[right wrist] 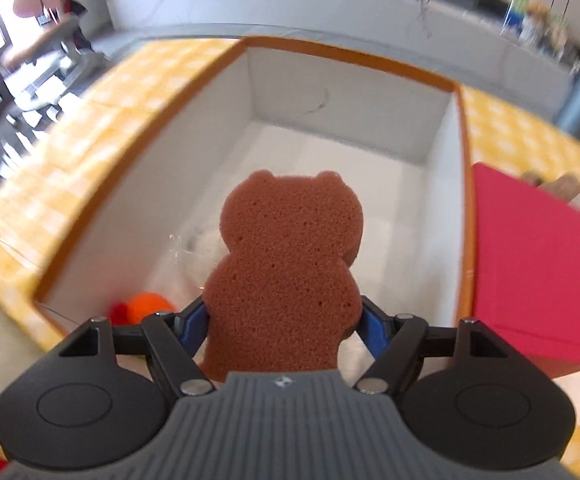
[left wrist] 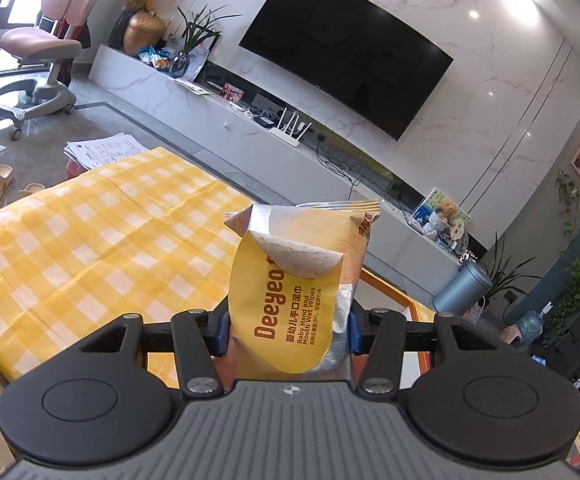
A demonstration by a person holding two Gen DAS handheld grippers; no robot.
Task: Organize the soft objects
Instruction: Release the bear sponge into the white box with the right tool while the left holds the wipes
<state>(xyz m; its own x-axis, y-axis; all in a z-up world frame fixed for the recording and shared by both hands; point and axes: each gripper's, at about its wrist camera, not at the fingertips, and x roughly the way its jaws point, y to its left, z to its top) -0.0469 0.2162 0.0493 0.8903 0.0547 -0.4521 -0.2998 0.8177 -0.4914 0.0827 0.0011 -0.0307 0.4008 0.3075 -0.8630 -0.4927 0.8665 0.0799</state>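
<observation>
Left hand-held gripper [left wrist: 285,330] clamped on yellow foil pack of baby wet wipes [left wrist: 294,292] above yellow checked bench [left wrist: 89,232], right hand-held gripper [right wrist: 283,324] squeezing brown bear-shaped sponge [right wrist: 285,272] over white orange-rimmed box [right wrist: 350,92]

Home living room: wall television [left wrist: 346,50], media console [left wrist: 193,92], houseplants [left wrist: 199,30].

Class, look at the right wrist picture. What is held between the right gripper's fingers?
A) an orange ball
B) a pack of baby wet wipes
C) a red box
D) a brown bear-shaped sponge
D: the right gripper has its blue fingers pressed on both sides of the brown bear-shaped sponge, above the white box with the orange rim.
</observation>
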